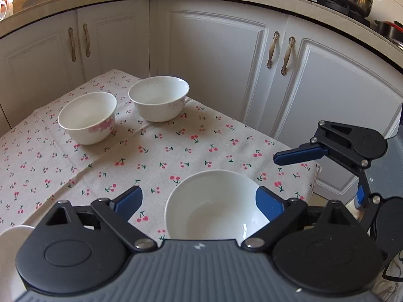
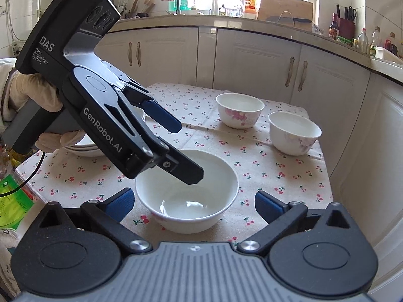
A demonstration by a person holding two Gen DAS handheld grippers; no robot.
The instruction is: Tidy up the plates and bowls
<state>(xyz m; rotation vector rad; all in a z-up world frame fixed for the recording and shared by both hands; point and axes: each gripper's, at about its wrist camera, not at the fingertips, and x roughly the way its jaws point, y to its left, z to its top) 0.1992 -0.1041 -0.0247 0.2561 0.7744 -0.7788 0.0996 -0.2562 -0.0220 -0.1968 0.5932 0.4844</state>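
**Both Grippers Open at the Near Bowl**

Here, nearest the cameras, a white bowl [image 2: 187, 192] is seen upright on the cherry-print cloth [image 2: 252, 156], close to the table's near edge. The right gripper [image 2: 194, 202] is spread wide, its blue pads standing to either side of the bowl and clear of it, so nothing is held. The left gripper [image 2: 187, 151] is also held open: one finger hangs over the bowl's hollow, the other stands above and outside the rim, and no grip can be seen.

Further back, at the left, stacked plates [image 2: 85, 148] are partly hidden behind the gloved hand [image 2: 32, 93]. At the far side, two more bowls are set apart from each other: a pink-flowered bowl [image 2: 239, 110] and a paler bowl [image 2: 294, 133].

Risk is judged highest at the near bowl. If the left finger is lifted at a slant, the rim could be caught and the bowl tipped or pushed toward the edge. The glazed wall is probably slippery, so a shallow pinch could slide off. The two grippers are crowded together and could be knocked against each other.
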